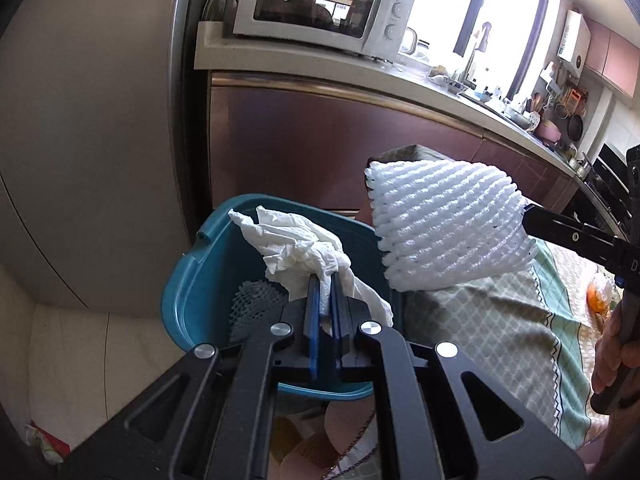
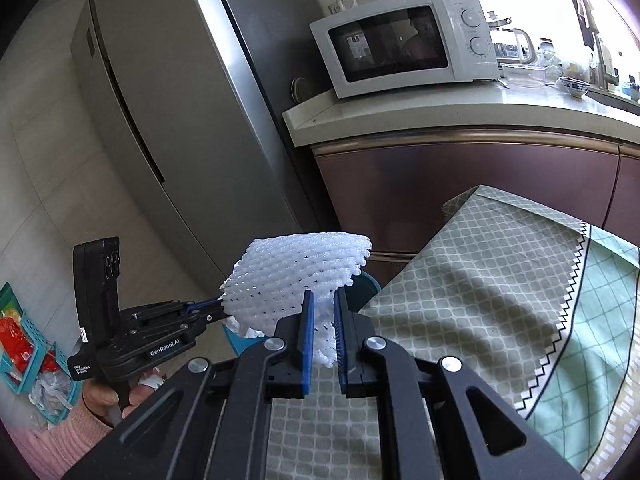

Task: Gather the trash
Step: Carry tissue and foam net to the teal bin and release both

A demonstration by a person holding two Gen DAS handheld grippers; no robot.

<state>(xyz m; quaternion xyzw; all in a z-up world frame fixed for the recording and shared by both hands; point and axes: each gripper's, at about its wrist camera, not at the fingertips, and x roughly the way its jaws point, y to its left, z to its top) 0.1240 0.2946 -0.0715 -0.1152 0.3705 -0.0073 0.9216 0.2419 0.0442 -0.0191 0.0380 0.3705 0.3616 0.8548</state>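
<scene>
Here the teal bin sits against the edge of the cloth-covered tabletop, and a grey-looking foam net lies inside it. Above the bin's mouth the left tongs pinch a crumpled white tissue, which sticks up and away from the tips. Beside it, over the tabletop's corner, the right tongs are pressed on a white foam sleeve; its long axis runs level, out toward the bin. Behind stand a fridge and a microwave on the kitchen counter.
</scene>
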